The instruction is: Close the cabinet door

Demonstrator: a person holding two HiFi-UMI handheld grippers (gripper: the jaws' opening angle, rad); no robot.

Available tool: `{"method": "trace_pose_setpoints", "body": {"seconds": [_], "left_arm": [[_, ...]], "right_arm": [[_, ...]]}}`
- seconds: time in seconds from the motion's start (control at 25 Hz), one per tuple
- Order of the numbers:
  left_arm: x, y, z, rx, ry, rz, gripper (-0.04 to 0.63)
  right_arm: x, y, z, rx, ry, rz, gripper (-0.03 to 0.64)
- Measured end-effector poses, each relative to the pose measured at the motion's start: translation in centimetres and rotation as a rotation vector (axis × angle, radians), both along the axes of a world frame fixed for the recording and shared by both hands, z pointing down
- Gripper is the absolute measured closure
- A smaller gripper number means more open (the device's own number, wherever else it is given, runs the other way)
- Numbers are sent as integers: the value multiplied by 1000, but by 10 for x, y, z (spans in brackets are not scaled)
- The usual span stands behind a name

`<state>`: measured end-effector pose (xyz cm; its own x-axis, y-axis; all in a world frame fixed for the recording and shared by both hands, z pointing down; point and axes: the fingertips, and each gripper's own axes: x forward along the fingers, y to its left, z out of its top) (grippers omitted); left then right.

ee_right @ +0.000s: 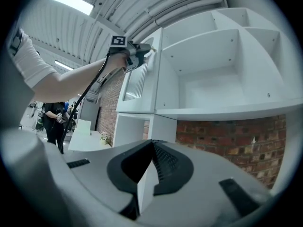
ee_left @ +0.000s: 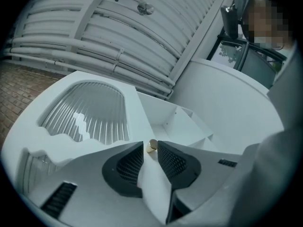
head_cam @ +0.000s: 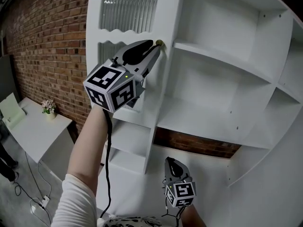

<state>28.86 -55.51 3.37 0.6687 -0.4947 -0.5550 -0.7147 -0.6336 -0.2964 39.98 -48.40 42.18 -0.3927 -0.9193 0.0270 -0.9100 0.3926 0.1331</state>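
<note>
The white cabinet door (head_cam: 163, 13) with ribbed glass panes (ee_left: 90, 112) stands open at the left of the open white shelves (head_cam: 222, 56). A small brass knob (head_cam: 159, 43) sits on the door's edge. My left gripper (head_cam: 156, 47) is raised to it, and the knob (ee_left: 152, 146) sits pinched between the two dark fingertips, so the left gripper (ee_left: 150, 148) is shut on it. My right gripper (head_cam: 171, 162) hangs low below the shelves, near a lower white panel. The right gripper (ee_right: 152, 143) has its tips together with nothing held.
A red brick wall (head_cam: 47, 41) runs along the left, and more brick (head_cam: 199, 143) shows under the shelves. A white table (head_cam: 38, 131) with a small flower pot (head_cam: 49, 109) stands at lower left. A cable (head_cam: 108, 174) hangs from my left gripper. A person (ee_right: 53, 119) stands far left.
</note>
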Motion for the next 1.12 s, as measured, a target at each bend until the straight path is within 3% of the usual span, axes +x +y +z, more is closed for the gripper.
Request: {"method": "trace_pose_setpoints", "body": {"seconds": [0.16,0.28,0.52,0.68,0.8,1.12], "left_arm": [[-26,16,16,4,44,44,492],[-41,25,48,-22,32,57,492],[-71,41,152,-178,-24,42,499],[-81,38,230,-236,-136,-8,558],[-85,38,294,-331,-199,-6,557],[-100,67,383,-510,-187,31,570]], "right_arm": [[-8,5,-1,-6,-29,32,614],[-18,5,-3,2,-51,65,614],[-50,15,-21,46,-101,65,614],[-63,20,-24,73,-87,100,614],[-71,25,-19,67,-121,108,614],[-91,42,-11,90,-74,141,614]]}}
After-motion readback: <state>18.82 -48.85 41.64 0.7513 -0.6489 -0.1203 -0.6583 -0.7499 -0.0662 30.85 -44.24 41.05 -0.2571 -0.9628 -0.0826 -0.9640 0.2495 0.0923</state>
